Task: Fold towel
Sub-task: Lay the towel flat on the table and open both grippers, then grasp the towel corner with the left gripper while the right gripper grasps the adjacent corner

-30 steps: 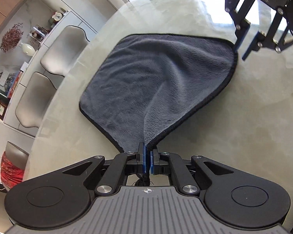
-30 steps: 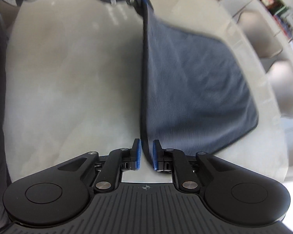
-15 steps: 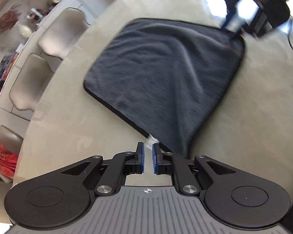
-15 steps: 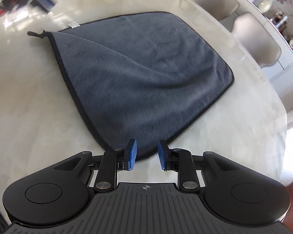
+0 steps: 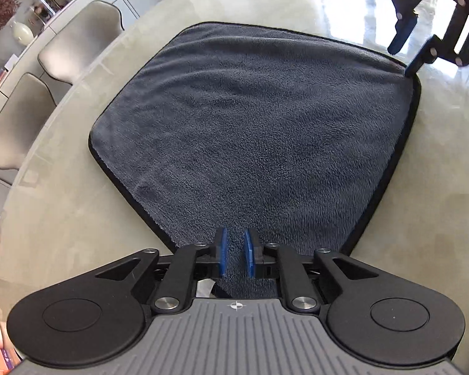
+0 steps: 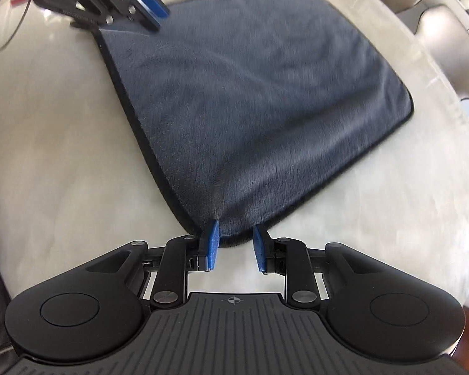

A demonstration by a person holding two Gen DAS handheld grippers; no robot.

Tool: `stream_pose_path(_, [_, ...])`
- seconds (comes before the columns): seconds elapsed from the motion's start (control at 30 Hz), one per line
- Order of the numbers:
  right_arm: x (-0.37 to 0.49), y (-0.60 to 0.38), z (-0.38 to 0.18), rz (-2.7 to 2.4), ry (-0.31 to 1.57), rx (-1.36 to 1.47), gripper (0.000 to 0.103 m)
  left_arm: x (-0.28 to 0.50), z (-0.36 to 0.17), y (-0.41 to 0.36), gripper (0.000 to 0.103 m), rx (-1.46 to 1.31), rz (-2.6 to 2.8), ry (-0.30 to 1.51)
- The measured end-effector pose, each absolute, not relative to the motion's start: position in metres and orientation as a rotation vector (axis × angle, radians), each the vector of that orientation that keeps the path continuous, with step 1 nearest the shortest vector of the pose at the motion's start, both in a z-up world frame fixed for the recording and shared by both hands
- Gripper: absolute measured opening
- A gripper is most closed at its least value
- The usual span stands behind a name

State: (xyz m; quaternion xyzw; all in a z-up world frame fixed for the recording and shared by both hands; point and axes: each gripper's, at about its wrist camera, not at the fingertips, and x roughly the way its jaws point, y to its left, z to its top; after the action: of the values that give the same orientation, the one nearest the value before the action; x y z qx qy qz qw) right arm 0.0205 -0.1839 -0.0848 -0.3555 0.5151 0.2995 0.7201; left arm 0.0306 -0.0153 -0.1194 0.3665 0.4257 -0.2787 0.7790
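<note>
Left wrist view: the dark grey towel [image 5: 250,131] w/ black edging lies spread flat on the pale round table [image 5: 422,234]. The left gripper [image 5: 234,256] sits at the towel's near corner, blue pads a narrow gap apart, cloth showing between them but not pinched. A white tag peeks out under the left finger. The right gripper [image 5: 412,50] is at top right, over the far right corner of the towel, fingers apart; one tip is right at the towel's edge, can't tell if touching. Two grey chairs [image 5: 78,40] stand by the table at left, w/ a shelf of small items behind.

Right wrist view: the towel [image 6: 265,93] is flat, a bit blurred. The right gripper [image 6: 233,248] is spread wide at the near corner, left pad touching the hem, right pad just off the edge, nothing held. The left gripper [image 6: 150,3] is at top left over the far corner, pads apart. Chairs [image 6: 447,40] at upper right.
</note>
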Motion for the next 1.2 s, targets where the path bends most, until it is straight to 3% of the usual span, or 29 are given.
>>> stream_pose_path(0.17, [0.008,-0.180,-0.087,0.663,1.165,-0.935,0.025,0.012,-0.114,-0.008,0.015,0.839,-0.647,0.886])
stream_pose_path(0.27, [-0.001,-0.176,-0.079,0.659,1.060,-0.930,0.026,-0.001,-0.109,-0.003,0.022,0.852,-0.715,0.875])
stream_pose_path(0.4, [-0.017,-0.166,-0.071,0.749,0.952,-0.912,0.038,-0.019,-0.108,0.000,0.023,0.906,-0.771,0.857])
stream_pose_path(0.57, [-0.028,-0.152,-0.083,0.818,0.926,-0.976,0.041,-0.024,-0.105,0.003,0.023,0.888,-0.816,0.867])
stream_pose_path(0.67, [-0.023,-0.147,-0.085,0.816,0.943,-0.947,0.050,-0.026,-0.104,0.002,0.024,0.908,-0.852,0.864])
stream_pose_path(0.77, [-0.018,-0.149,-0.085,0.796,0.910,-0.950,0.073,-0.028,-0.108,0.002,0.028,0.933,-0.864,0.865])
stream_pose_path(0.83, [-0.012,-0.154,-0.086,0.794,0.910,-0.926,0.076,-0.028,-0.111,0.002,0.028,0.949,-0.865,0.857])
stream_pose_path(0.97, [0.009,-0.168,-0.087,0.781,1.025,-0.745,0.073,-0.025,-0.110,0.002,0.032,0.933,-0.859,0.852])
stream_pose_path(1.03, [0.016,-0.173,-0.087,0.783,1.064,-0.674,0.064,-0.024,-0.110,0.002,0.037,0.936,-0.854,0.844])
stream_pose_path(1.1, [0.014,-0.174,-0.084,0.800,1.072,-0.653,0.039,-0.023,-0.114,0.001,0.042,0.941,-0.853,0.838])
stream_pose_path(1.17, [0.015,-0.175,-0.082,0.787,1.082,-0.623,0.027,-0.021,-0.116,-0.002,0.042,0.938,-0.861,0.840])
stream_pose_path(1.2, [0.017,-0.176,-0.080,0.765,1.091,-0.608,0.015,-0.020,-0.116,-0.002,0.042,0.939,-0.866,0.841])
